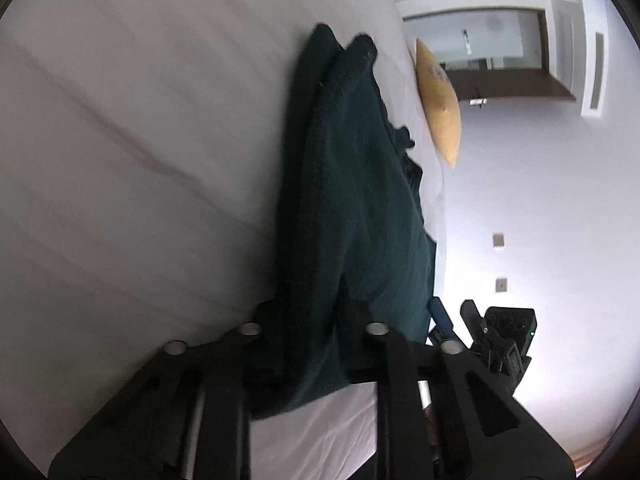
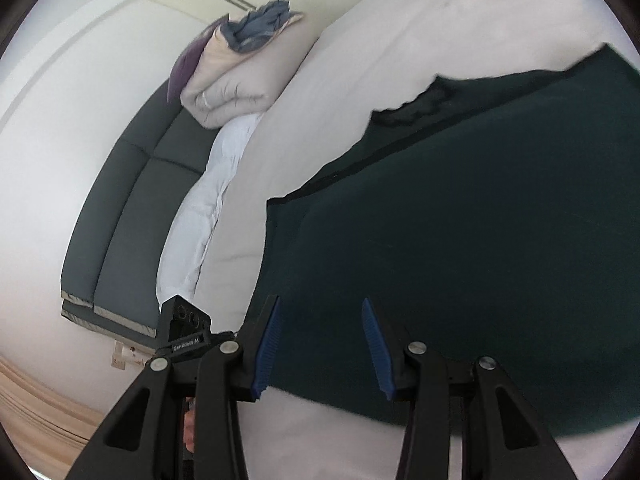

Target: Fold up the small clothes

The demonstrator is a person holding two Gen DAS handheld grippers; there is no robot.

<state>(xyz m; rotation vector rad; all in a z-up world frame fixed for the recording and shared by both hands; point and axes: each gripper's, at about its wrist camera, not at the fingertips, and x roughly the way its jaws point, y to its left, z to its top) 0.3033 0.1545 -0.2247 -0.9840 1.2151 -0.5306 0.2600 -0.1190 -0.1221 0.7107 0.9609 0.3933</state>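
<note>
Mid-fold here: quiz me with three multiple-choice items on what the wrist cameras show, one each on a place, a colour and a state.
1. Where does the garment lie? A on the white bed B on a chair C on the floor
2. What colour is the garment? A red B dark green C white
3. What is the left gripper doing? A hanging open B shut on the garment C out of view

Answers: 1 A, white sheet shows around it; 2 B, dark green in both views; 3 B, cloth bunches between its closed fingers.
</note>
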